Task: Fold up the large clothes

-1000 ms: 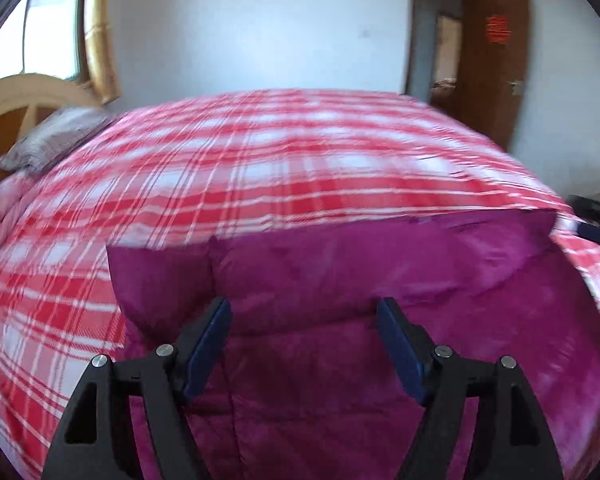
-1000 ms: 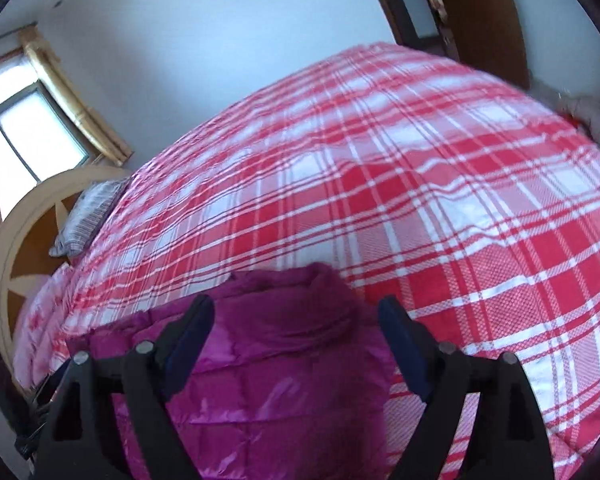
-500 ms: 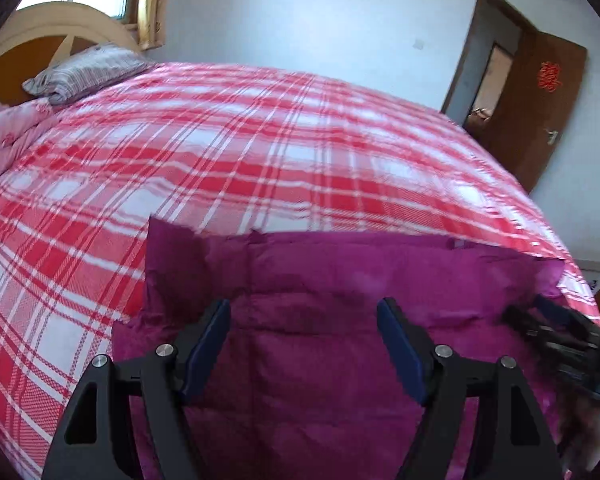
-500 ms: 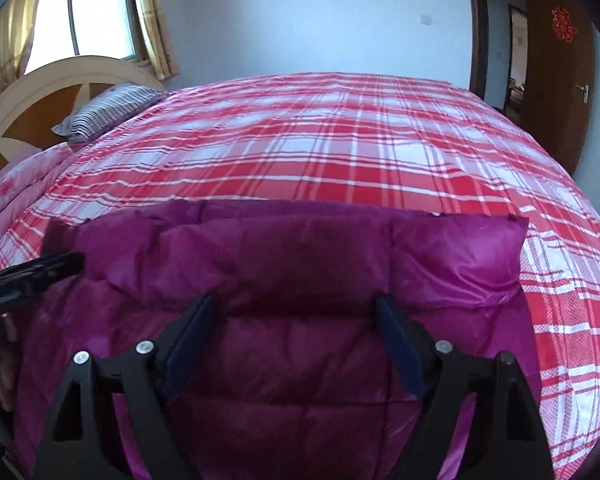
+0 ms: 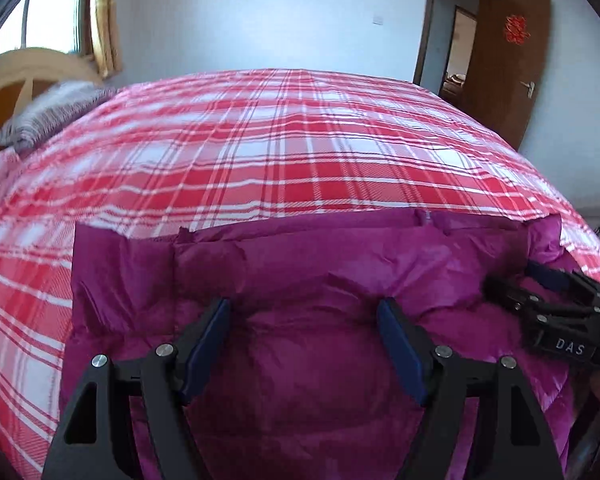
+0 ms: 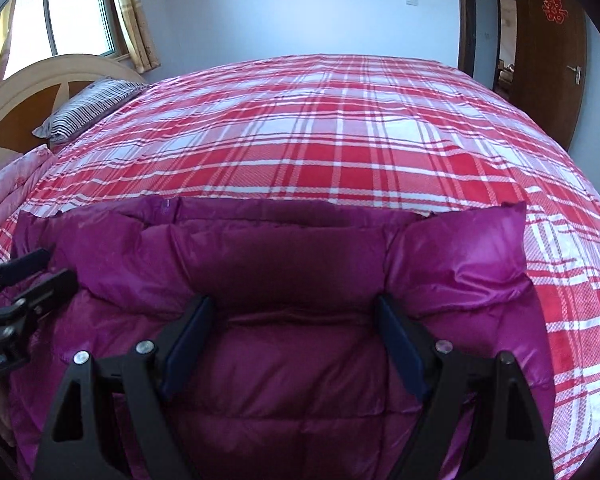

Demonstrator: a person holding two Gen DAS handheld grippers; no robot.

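Tongs first: the left tongs (image 5: 303,316) stand wide apart over the near left part of a magenta padded jacket (image 5: 300,272), its quilted cloth bulging up between the blue pads. Whether the pads press that bulge or merely straddle it cannot be told from the left wrist view. The right tongs (image 6: 292,314) look the same over the near right part of the jacket: wide, with puffy cloth rising between the fingers, and no clear sign of a pinch. Each pair also shows at the edge of the other's view, low over the cloth.

The jacket lies on the near side of a bed under a red and white plaid cover (image 6: 340,140), spread broad from left to right, with its far edge running straight across. At the far right corner a padded flap, perhaps a sleeve (image 6: 472,248), already lies turned in on the body; a similar flap sits at the far left.

By my reading, the step in hand is settling the side folds and taking a fresh hold for the next fold. That next move likely calls for both pairs to close on the cloth together, at matching spots, then lift and carry one edge over the other. Slippery, springy filling may slide out or puff back open, so a deep bite matters.

A striped pillow (image 6: 88,108) rests far left, well apart.
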